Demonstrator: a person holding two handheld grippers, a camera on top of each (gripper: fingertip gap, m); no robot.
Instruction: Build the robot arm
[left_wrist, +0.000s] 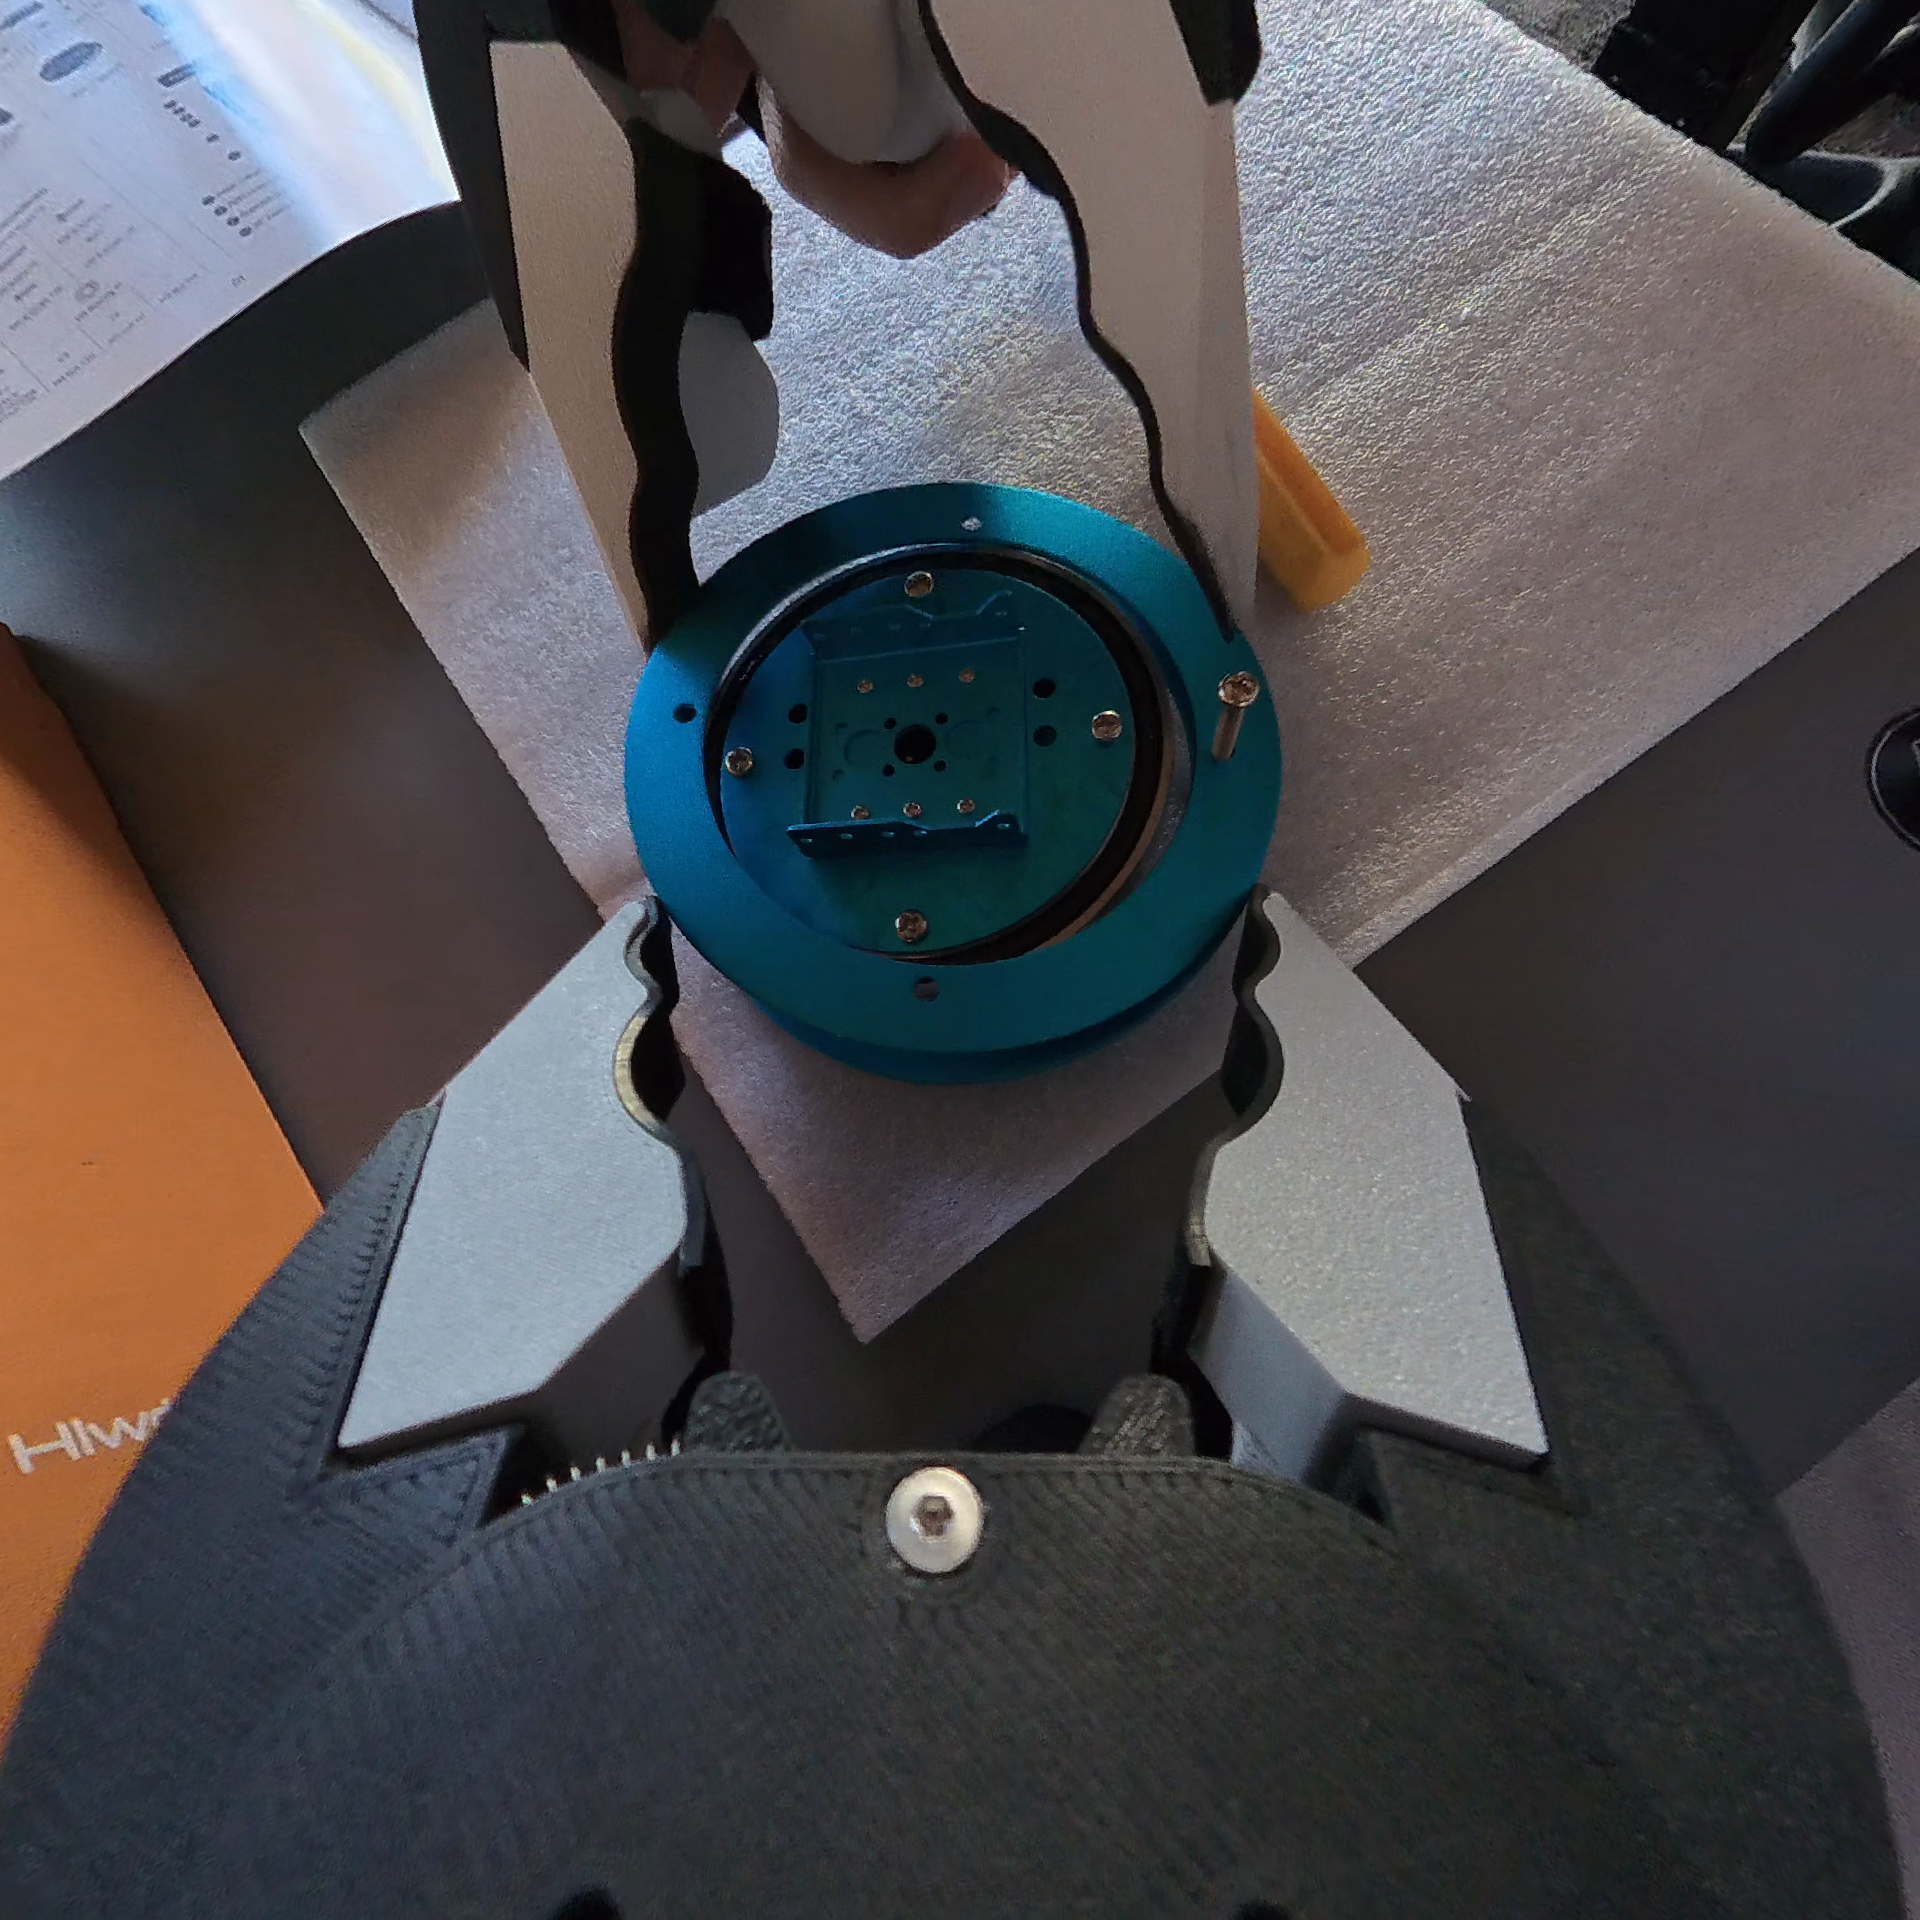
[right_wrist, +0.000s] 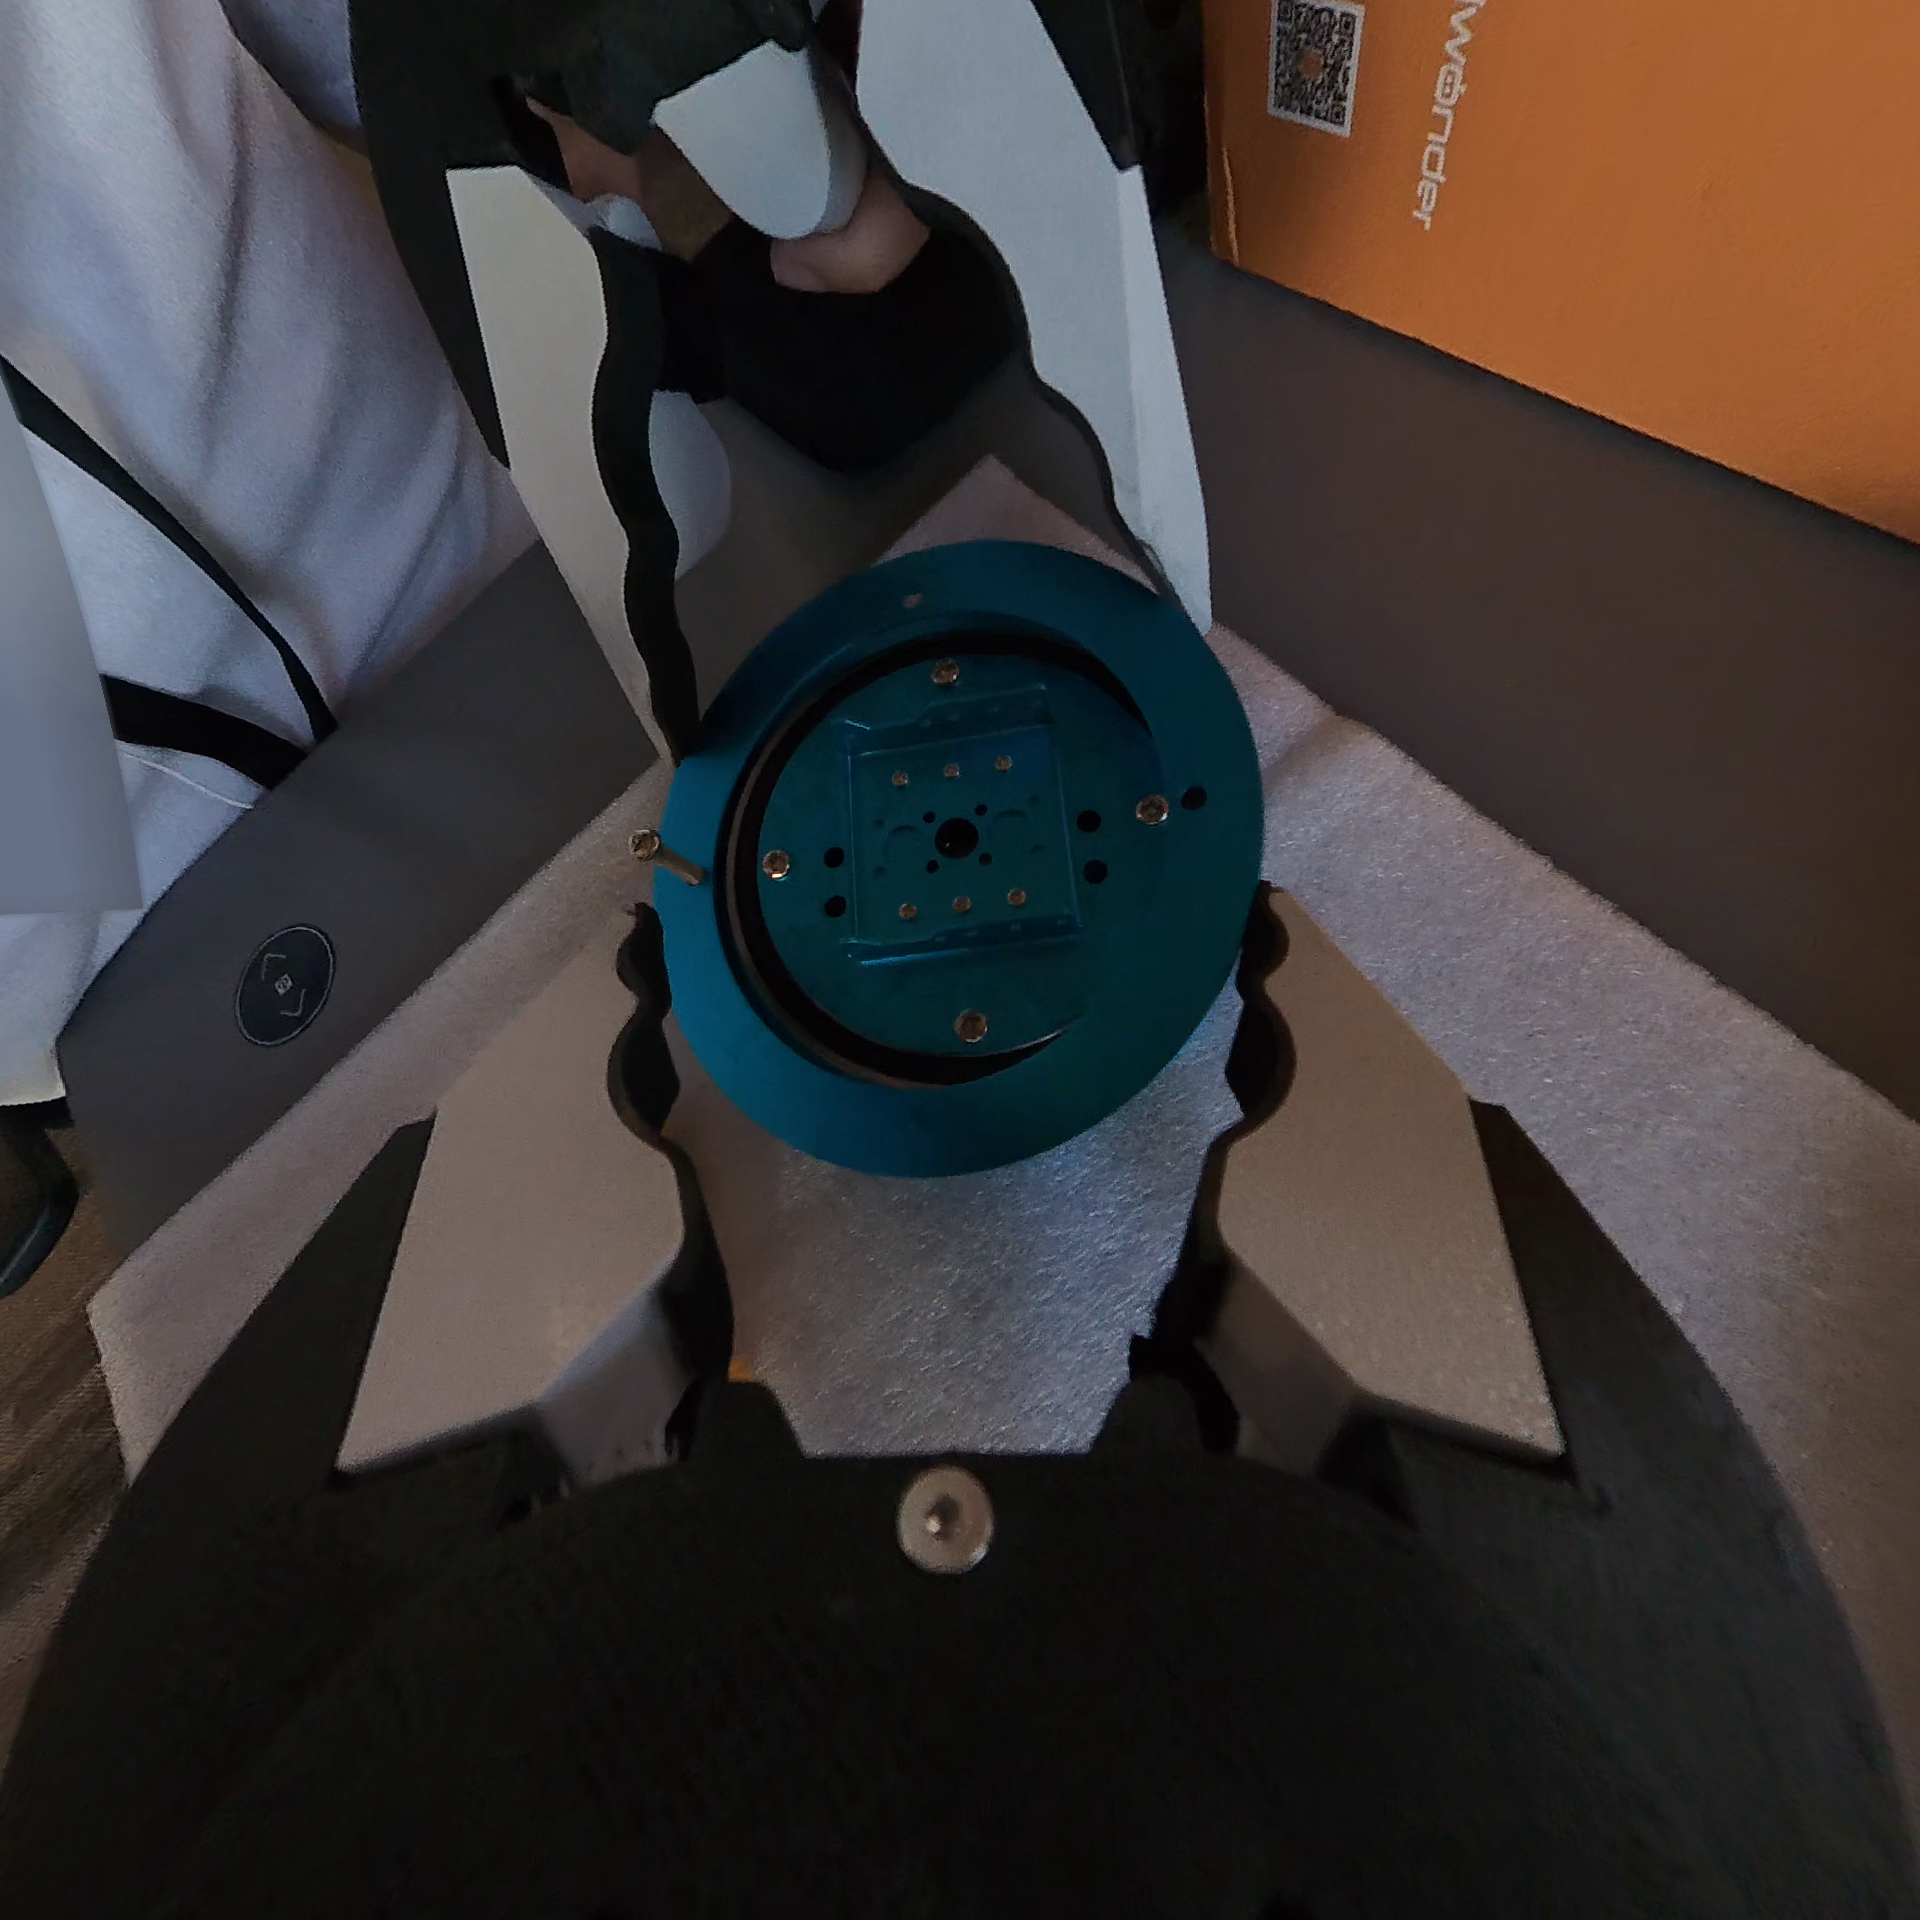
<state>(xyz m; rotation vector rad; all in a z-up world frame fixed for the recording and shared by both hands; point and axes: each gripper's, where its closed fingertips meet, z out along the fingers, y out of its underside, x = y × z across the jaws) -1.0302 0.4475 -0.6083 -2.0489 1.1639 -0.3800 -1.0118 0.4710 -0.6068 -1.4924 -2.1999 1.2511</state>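
The left wrist view looks steeply down along its own left claw (left_wrist: 951, 925) from close above onto a round blue anodised metal disc assembly (left_wrist: 951, 769) lying on a white foam sheet (left_wrist: 1455, 436) on the dark grey desk (left_wrist: 1662, 831). The right wrist view faces the same disc (right_wrist: 961, 883) from the opposite side, equally near, over the right claw (right_wrist: 951, 925). Both views share the disc, the foam (right_wrist: 1507, 935), the loose silver screw (left_wrist: 1231, 712) (right_wrist: 665, 854) at the disc's rim, and each shows the other claw reaching in from the top, right (left_wrist: 935, 613) and left (right_wrist: 920, 665).

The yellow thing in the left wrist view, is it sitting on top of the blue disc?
No, the yellow thing lies on the white foam sheet beyond the blue disc, partly behind the other gripper's finger.
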